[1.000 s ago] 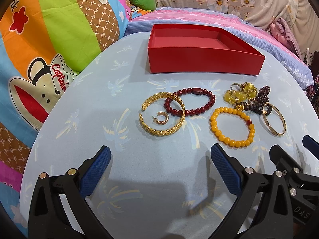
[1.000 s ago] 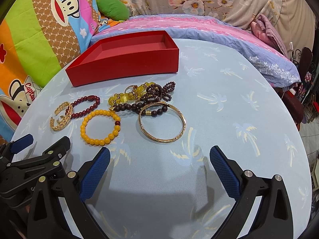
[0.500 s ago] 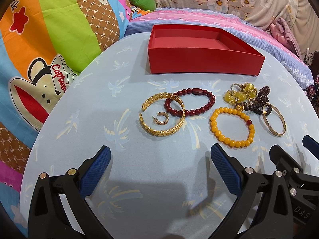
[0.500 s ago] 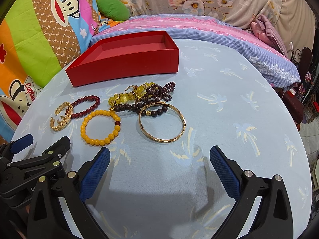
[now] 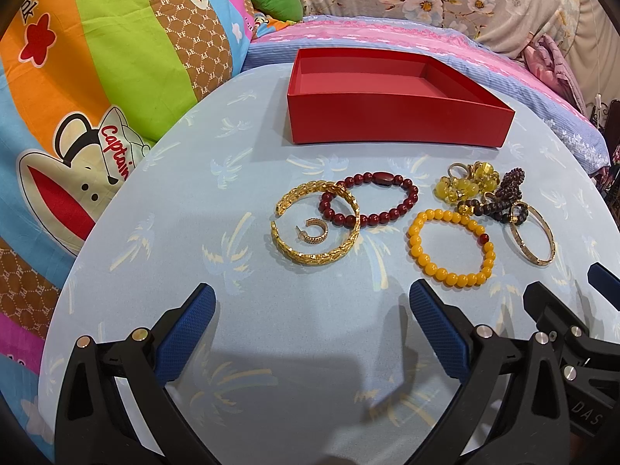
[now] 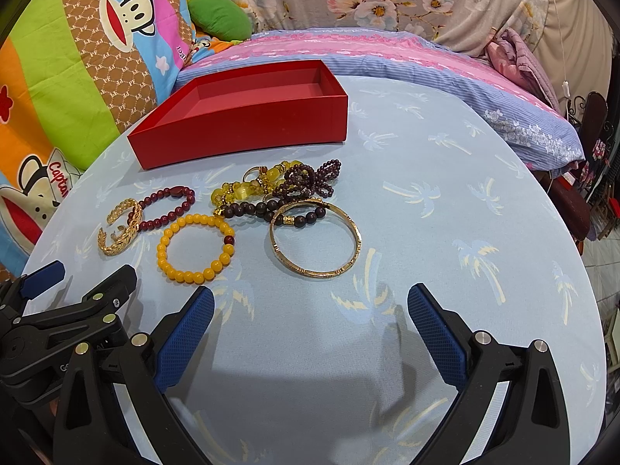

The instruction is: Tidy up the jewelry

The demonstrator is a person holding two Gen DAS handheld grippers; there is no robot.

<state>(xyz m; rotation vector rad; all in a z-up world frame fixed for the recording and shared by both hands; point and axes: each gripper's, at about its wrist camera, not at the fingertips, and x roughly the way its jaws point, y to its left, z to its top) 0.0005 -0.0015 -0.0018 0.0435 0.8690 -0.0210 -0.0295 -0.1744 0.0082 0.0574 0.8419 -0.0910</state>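
An empty red box [image 5: 395, 124] [image 6: 248, 124] stands at the far side of the round table. In front of it lie a gold leaf bangle [image 5: 336, 256] [image 6: 128, 232] with a small gold earring [image 5: 314, 228] inside it, a dark red bead bracelet [image 5: 387, 213] [image 6: 182, 209], a yellow bead bracelet [image 5: 445, 275] [image 6: 193, 273], a thin gold bangle [image 5: 542, 248] [image 6: 325, 271], and a heap of yellow and dark beads [image 5: 480, 190] [image 6: 279, 186]. My left gripper [image 5: 310, 310] is open and empty, just short of the gold leaf bangle. My right gripper [image 6: 310, 308] is open and empty, just short of the thin gold bangle.
The table has a light blue palm-print cloth [image 5: 174, 209] [image 6: 465, 193]. A bed with a pink and blue cover [image 5: 387, 35] and colourful monkey-print bedding [image 5: 97, 77] lie behind and to the left. Each gripper shows at the edge of the other's view.
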